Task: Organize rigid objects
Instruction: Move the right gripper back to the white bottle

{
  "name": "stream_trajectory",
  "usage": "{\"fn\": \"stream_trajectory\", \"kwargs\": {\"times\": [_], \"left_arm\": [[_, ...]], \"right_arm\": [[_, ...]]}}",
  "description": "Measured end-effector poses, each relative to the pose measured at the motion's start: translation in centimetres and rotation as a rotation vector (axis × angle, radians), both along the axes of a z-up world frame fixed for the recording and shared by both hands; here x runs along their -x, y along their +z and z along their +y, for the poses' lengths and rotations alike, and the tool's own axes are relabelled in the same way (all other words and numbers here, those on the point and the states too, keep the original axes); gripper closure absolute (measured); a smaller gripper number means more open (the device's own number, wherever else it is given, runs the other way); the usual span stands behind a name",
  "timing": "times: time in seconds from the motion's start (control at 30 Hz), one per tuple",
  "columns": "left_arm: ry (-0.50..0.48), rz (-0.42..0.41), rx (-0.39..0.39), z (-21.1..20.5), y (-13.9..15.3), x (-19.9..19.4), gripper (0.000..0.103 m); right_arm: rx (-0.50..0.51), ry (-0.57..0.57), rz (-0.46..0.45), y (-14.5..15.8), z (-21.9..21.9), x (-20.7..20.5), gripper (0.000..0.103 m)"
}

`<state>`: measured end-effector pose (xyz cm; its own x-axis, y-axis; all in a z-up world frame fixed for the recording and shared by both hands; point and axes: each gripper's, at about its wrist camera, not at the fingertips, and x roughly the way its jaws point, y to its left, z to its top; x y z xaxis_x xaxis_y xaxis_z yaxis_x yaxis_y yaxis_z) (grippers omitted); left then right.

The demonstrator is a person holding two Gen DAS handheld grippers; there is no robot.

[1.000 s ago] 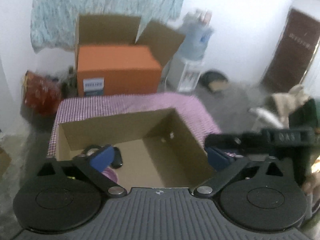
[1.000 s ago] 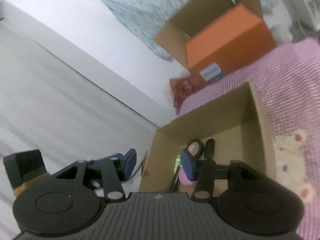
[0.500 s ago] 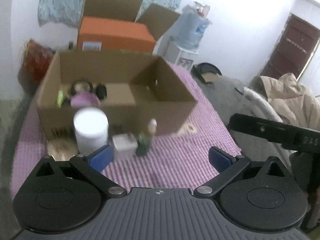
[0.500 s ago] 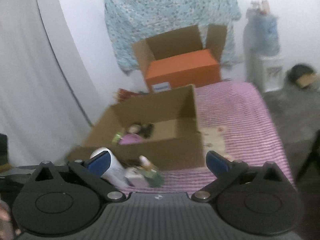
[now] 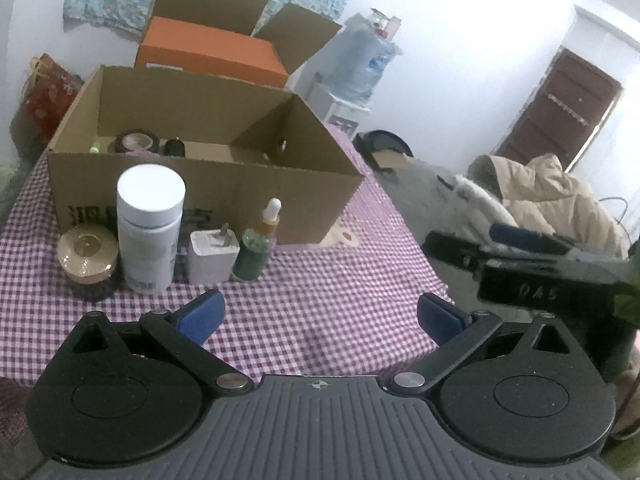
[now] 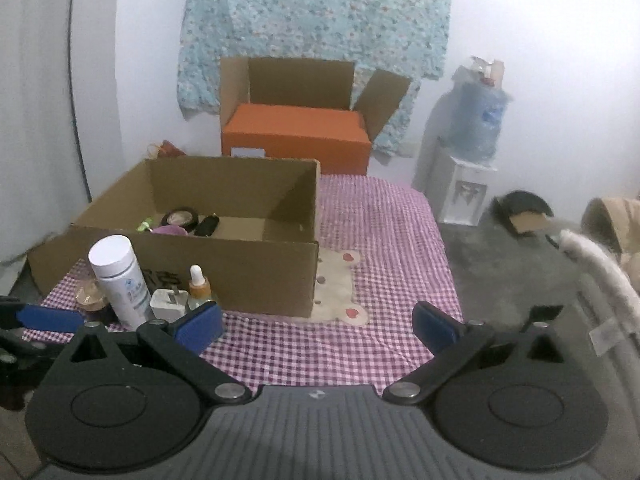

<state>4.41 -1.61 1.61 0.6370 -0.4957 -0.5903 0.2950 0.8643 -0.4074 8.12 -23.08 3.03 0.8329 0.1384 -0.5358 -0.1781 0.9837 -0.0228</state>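
An open cardboard box (image 5: 224, 196) (image 6: 248, 268) stands on the checked cloth with a tape roll (image 5: 134, 142), a black item and a purple lid inside. In front of it stand a white bottle (image 5: 150, 224) (image 6: 120, 282), a white charger plug (image 5: 213, 255) (image 6: 169, 304), a green dropper bottle (image 5: 256, 245) (image 6: 199, 286) and a gold-lidded jar (image 5: 89, 262) (image 6: 90, 296). My left gripper (image 5: 320, 316) is open and empty, held back from the row. My right gripper (image 6: 318, 326) is open and empty, to the right of the row; it also shows at the right of the left wrist view (image 5: 532, 264).
An orange box in an open carton (image 6: 296, 140) stands behind the table. A water dispenser (image 6: 468, 160) stands at the back right. A beige coat (image 5: 560, 196) lies on the right. The cloth has a bear patch (image 6: 340, 288) beside the box.
Both grippers have pulled back from over the box to the near side of the table. The right gripper has opened wider. The row of items in front of the box has come into view.
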Motion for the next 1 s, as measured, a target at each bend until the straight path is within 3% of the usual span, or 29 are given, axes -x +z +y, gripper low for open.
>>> {"fn": "stream_trajectory", "kwargs": {"times": [0.2, 0.3, 0.47, 0.77, 0.83, 0.9, 1.0], "left_arm": [[0.014, -0.001, -0.055, 0.1, -0.8, -0.5, 0.000], [0.027, -0.041, -0.119, 0.3, -0.6, -0.4, 0.000], [0.069, -0.067, -0.156, 1.4, -0.4, -0.8, 0.000], [0.154, -0.139, -0.258, 3.0, -0.7, -2.5, 0.007], [0.163, -0.149, -0.271, 3.0, -1.0, -2.8, 0.010], [0.171, -0.159, -0.280, 2.9, -1.3, -3.2, 0.017], [0.187, -0.162, -0.300, 3.0, -1.8, -3.7, 0.026]], "right_arm": [[-0.205, 0.080, -0.006, 0.2, -1.8, -0.3, 0.000], [-0.280, 0.110, -0.024, 0.5, -2.1, -0.2, 0.000], [-0.390, 0.232, 0.006, 0.8, -0.8, -1.3, 0.000], [-0.362, 0.408, 0.041, 1.6, 6.5, -4.7, 0.005], [-0.348, 0.434, 0.055, 1.3, 8.0, -5.6, 0.010], [-0.338, 0.451, 0.085, 0.8, 9.4, -6.6, 0.021], [-0.333, 0.461, 0.149, -0.1, 10.9, -7.9, 0.028]]}}
